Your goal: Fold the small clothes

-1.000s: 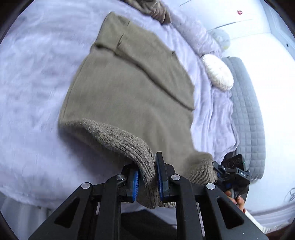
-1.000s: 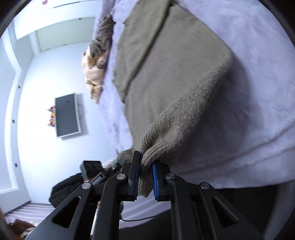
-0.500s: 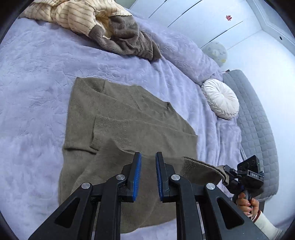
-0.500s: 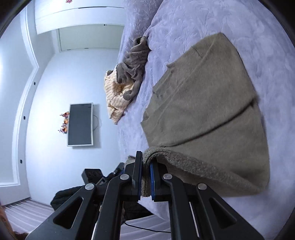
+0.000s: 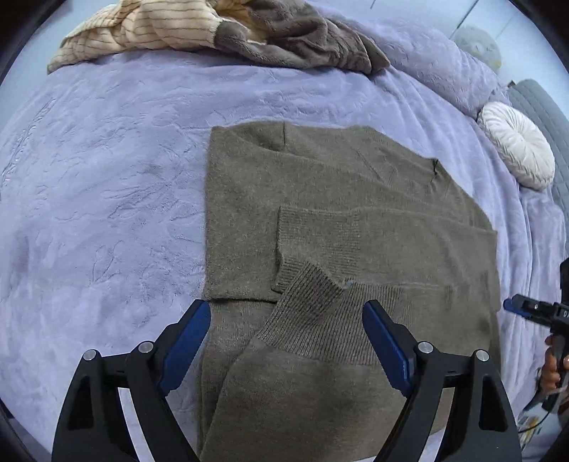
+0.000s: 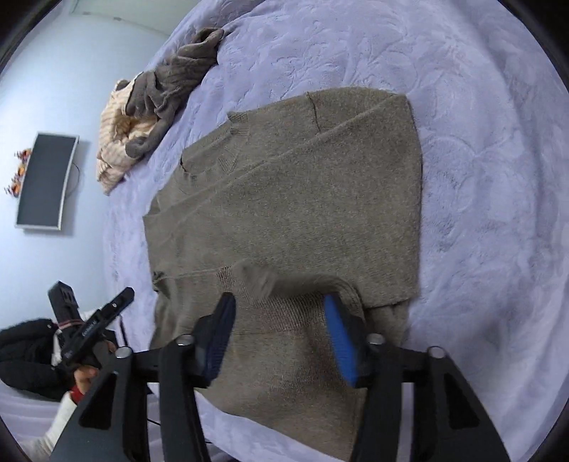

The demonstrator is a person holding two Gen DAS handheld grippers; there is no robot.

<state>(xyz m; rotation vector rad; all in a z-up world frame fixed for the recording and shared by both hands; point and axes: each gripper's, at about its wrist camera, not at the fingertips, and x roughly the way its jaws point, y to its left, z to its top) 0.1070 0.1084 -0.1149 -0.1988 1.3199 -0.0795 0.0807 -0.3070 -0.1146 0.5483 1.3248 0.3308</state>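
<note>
Left gripper (image 5: 286,350): 2 black fingers with blue pads (image 5: 185,339), spread wide; jaws have just been opening. Nothing clamped. The ribbed hem band (image 5: 320,312) of the olive-brown knitted sweater (image 5: 355,220) lies flat under the gap, free of both pads.

Right gripper (image 6: 279,336): blue pads (image 6: 339,339) apart, jaws have just been opening, released. The sweater's ribbed band (image 6: 284,312) lies between them; the image is motion-blurred there, and no pad appears to press on it.

Sweater position: flat on the lavender embossed bedspread (image 5: 106,199), near the bed's front edge, roughly mid-width. Lower part is folded up over the body, the ribbed hem lying across the middle. 1 sleeve is folded across the chest, cuff end (image 5: 284,241) towards the sweater's left side in the left wrist view.

Each gripper shows in the other's view: the right one at the right border (image 5: 533,309), with fingers of a hand (image 5: 551,369) on its grip; the left one at lower left (image 6: 96,320), held by a hand (image 6: 85,376) in a pale sleeve.

Further out: a heap of cream striped and grey-brown plush clothes (image 5: 213,32) at the bed's far edge; a round white pleated cushion (image 5: 515,149) at the far right corner beside a grey quilted headboard (image 5: 544,117). A dark wall-mounted screen (image 6: 46,181) on the pale wall.
</note>
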